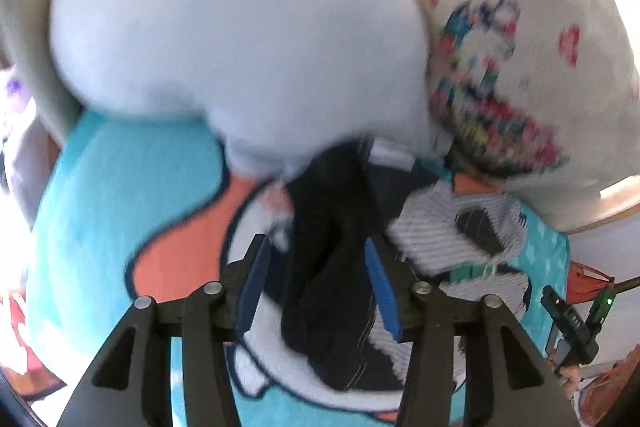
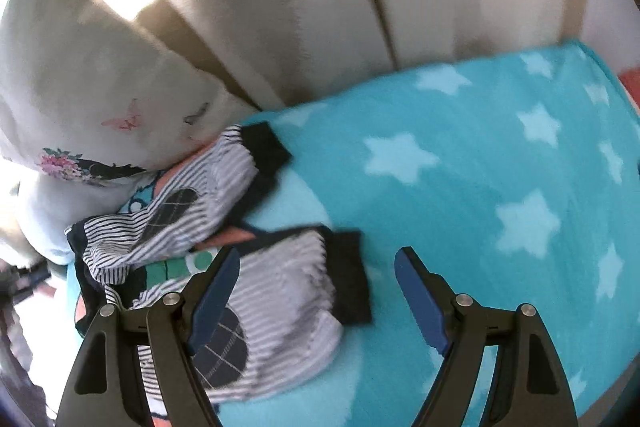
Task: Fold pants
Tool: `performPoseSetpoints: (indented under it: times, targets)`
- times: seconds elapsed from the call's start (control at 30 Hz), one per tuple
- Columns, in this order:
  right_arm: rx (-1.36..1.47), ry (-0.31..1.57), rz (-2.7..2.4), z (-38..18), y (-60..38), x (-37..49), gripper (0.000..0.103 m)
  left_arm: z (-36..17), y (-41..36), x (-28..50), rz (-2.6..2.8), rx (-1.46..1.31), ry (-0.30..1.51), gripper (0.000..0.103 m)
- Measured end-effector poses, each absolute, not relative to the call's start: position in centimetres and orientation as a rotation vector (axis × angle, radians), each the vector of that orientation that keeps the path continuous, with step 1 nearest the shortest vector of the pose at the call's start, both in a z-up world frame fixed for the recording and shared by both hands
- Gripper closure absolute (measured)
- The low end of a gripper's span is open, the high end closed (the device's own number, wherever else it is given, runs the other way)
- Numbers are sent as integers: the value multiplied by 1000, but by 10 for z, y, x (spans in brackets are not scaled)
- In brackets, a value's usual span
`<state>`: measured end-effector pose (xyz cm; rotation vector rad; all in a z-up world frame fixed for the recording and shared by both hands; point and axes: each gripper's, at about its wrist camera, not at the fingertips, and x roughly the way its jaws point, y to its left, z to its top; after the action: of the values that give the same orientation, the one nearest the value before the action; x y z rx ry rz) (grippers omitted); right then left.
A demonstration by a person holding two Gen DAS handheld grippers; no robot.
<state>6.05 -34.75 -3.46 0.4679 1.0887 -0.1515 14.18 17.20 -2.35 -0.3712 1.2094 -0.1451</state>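
Small striped white-and-navy pants with dark cuffs and checked knee patches lie crumpled on a turquoise blanket. In the left wrist view the pants' dark waist part lies between my left gripper's open jaws, with the striped legs to the right. My left gripper is open, close above the dark fabric. My right gripper is open over the near leg's cuff; its left finger is over the striped leg. The far leg points toward the pillows.
A white pillow and a patterned white pillow lean at the bed's head, touching the pants. A beige padded headboard stands behind. The blanket carries an orange and white figure and white stars.
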Motion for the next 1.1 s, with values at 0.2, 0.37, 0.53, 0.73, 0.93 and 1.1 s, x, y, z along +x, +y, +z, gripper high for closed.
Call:
performPoseSetpoints:
  times: [0.2,0.37,0.53,0.73,0.93,1.1]
  targets:
    - [512,1123,-181,-58,-350,54,19,-79,157,114,-90,-359,1306,55]
    - [454,1149,-171,-70,-325,72,19,-93,139,115,-78,-337,1341,64]
    - [404,1185,-214,-81,-313,81,52,-87,115,112,-87,-238,1368,91]
    - [504,1159,-131,-59,-320,68,87,-49,130,96,-114,-276,1322,91]
    - [582,1140,-91,-36,-320,37,88,-27,155,66,-142,-376,1294,92]
    - [574,1187,-127,-50,-323,16,88,-41,164,52,-117,-351,1294,91]
